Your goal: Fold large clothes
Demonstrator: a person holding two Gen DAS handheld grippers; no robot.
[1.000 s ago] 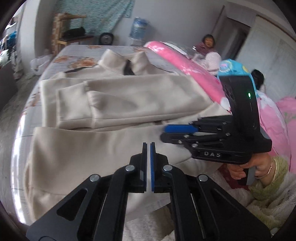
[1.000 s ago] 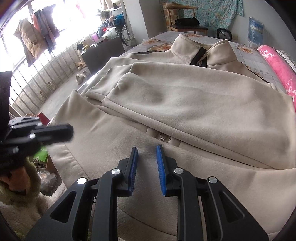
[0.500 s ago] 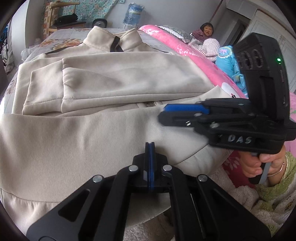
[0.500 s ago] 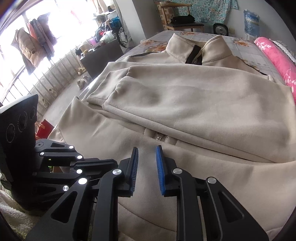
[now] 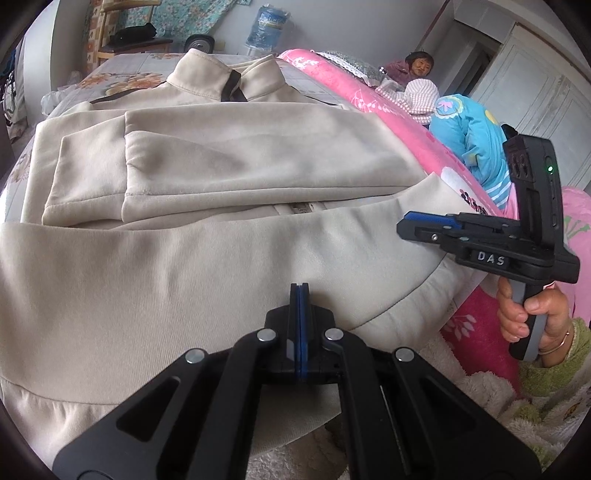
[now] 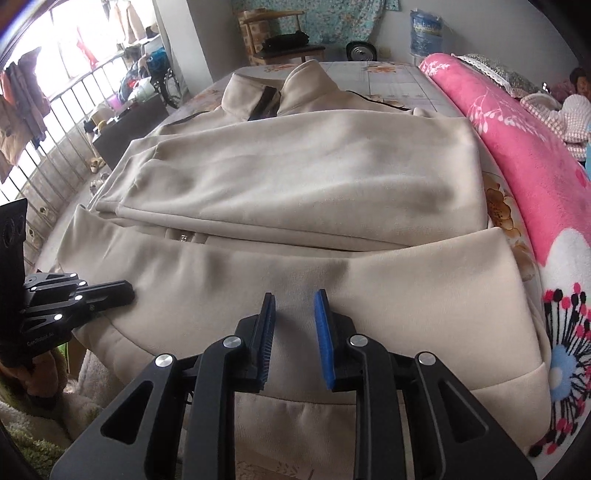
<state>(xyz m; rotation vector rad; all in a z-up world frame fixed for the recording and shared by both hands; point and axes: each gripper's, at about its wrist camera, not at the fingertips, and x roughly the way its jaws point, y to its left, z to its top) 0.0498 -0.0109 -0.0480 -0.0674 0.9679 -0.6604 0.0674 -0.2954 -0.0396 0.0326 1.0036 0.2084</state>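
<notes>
one beige jacket on the bed, two grippers at its hem

my left gripper (image 5: pixel 299 295) is clenched, its blue pads pressed flat together at the near hem of the beige jacket (image 5: pixel 229 177). whether any cloth is pinched between them i cannot tell. my right gripper (image 6: pixel 293 314) hangs just over the same hem further to the right, its jaws a little apart with bare fabric showing in the gap, gripping nothing.

the jacket lies spread on the bed (image 6: pixel 391 79), collar at the far end, both sleeves folded across the chest, one stacked over the other. a zip pull (image 6: pixel 183 237) peeks out below the sleeves.

around it: one rolled pink floral blanket (image 6: pixel 524 147) runs along the right edge of the bed, touching the jacket's side. one wooden chair (image 6: pixel 273 33) stands past the far end, with one blue water jug (image 6: pixel 426 31) and one small round fan (image 6: pixel 360 50) near it on the floor. to the left i count one railed window (image 6: pixel 55 122) with clothes hung beside it. beyond the blanket one person sits (image 5: pixel 417 62), and one figure in light blue (image 5: pixel 469 136) is closer.

nothing lies on top of the jacket. my right hand (image 5: pixel 532 314) wraps the handle, sleeve fuzzy and green.
</notes>
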